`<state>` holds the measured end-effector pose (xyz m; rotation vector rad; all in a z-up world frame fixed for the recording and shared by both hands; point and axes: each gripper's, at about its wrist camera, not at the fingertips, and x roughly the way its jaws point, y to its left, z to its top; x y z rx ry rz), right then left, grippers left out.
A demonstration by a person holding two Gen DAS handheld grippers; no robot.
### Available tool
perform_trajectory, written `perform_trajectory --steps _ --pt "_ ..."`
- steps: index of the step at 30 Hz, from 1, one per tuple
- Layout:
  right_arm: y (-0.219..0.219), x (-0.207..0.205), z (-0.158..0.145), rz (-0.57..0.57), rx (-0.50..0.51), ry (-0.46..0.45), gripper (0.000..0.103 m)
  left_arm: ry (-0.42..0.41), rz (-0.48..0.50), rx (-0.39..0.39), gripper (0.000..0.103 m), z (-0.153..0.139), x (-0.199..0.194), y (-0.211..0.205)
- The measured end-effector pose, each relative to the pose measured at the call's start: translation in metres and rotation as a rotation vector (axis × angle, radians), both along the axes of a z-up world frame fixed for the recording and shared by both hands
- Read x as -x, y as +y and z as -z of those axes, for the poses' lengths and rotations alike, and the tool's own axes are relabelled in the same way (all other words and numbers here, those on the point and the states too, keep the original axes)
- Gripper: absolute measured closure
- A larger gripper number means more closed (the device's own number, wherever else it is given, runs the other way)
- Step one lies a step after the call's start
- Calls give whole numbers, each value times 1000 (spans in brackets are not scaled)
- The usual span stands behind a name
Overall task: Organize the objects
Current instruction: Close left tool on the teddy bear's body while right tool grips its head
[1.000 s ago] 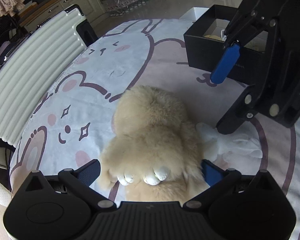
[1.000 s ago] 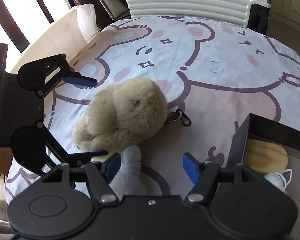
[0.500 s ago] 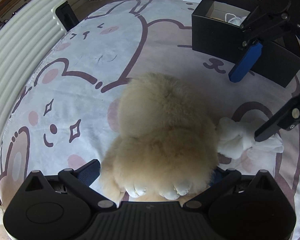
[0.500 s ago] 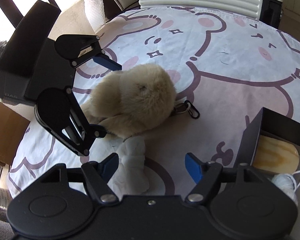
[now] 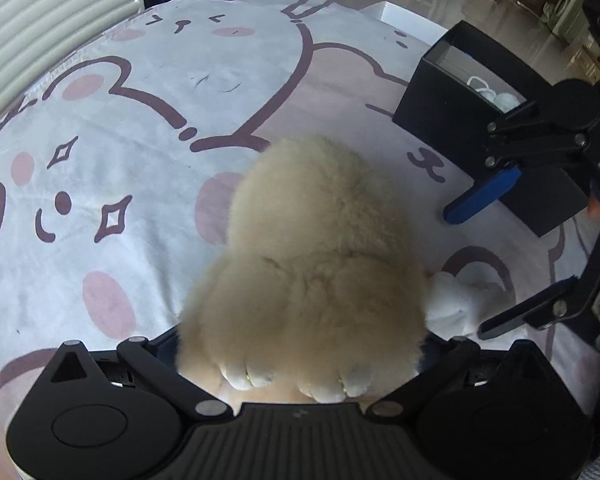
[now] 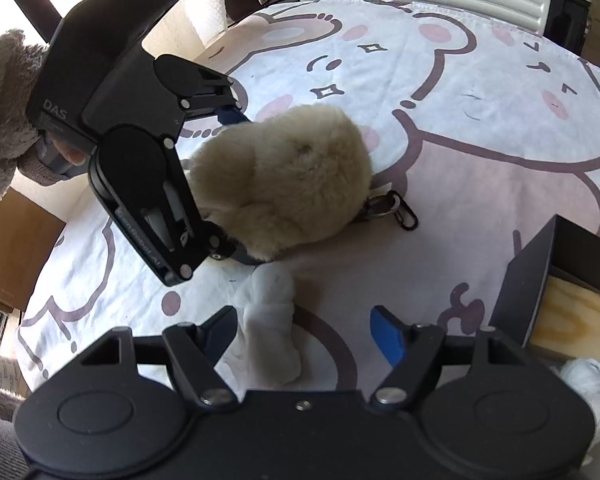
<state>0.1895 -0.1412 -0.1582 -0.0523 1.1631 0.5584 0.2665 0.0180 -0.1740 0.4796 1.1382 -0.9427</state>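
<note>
We are straddling the fluffy beige plush toy (image 6: 284, 178) at frame centre with the left gripper (image 6: 236, 184); grip pressure cannot be confirmed. We are holding the right gripper (image 6: 304, 332) agape over the crumpled white cloth (image 6: 268, 320).

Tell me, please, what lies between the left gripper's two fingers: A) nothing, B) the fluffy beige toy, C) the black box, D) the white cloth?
B: the left gripper has one finger on each side of the fluffy beige toy; the white cloth lies apart, nearer the right gripper.

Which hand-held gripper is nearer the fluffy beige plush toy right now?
Left. The left hand-held gripper has its fingers on either side of the fluffy beige plush toy; the right hand-held gripper hangs open beside it, over the white cloth.
</note>
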Motion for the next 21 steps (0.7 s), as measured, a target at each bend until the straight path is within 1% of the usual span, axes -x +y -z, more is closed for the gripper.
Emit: perform_trajectory --steps 3,5,6,9,11,13,15,16,17,18,19,20,21 --pt "8 -1 4 -32 8 6 30 47 -40 57 6 -5 -2 9" --pt "14 -2 7 -52 10 13 33 54 -61 76 8 -8 -3 12" --pt "16 -3 9 -59 9 17 33 49 -66 79 11 -9 -3 12" --pt "23 -5 12 -76 7 24 34 18 -73 46 13 -11 -1 10" --pt "25 -5 12 -83 7 23 34 10 -54 30 13 -11 2 6" --pt "27 -6 12 -90 5 24 37 -5 -33 3 13 -9 6 0" --pt "28 -5 11 -101 0 27 46 -19 -25 -24 14 -6 8 -5" --pt "28 -5 11 -109 -7 33 49 -25 -25 -36 15 -5 8 -7" --pt "29 -5 11 -117 -11 39 55 -35 -25 -44 19 -4 8 -9" --pt "30 -4 11 -126 -14 45 63 -48 -26 -49 23 -5 9 -11" --pt "30 -3 12 -133 -18 53 68 -56 -30 -53 24 -5 9 -12" --pt "30 -2 12 -135 -22 57 72 -58 -34 -55 28 -5 9 -13" --pt "29 -2 11 -133 -25 58 72 -59 -41 -59 31 -6 9 -14"
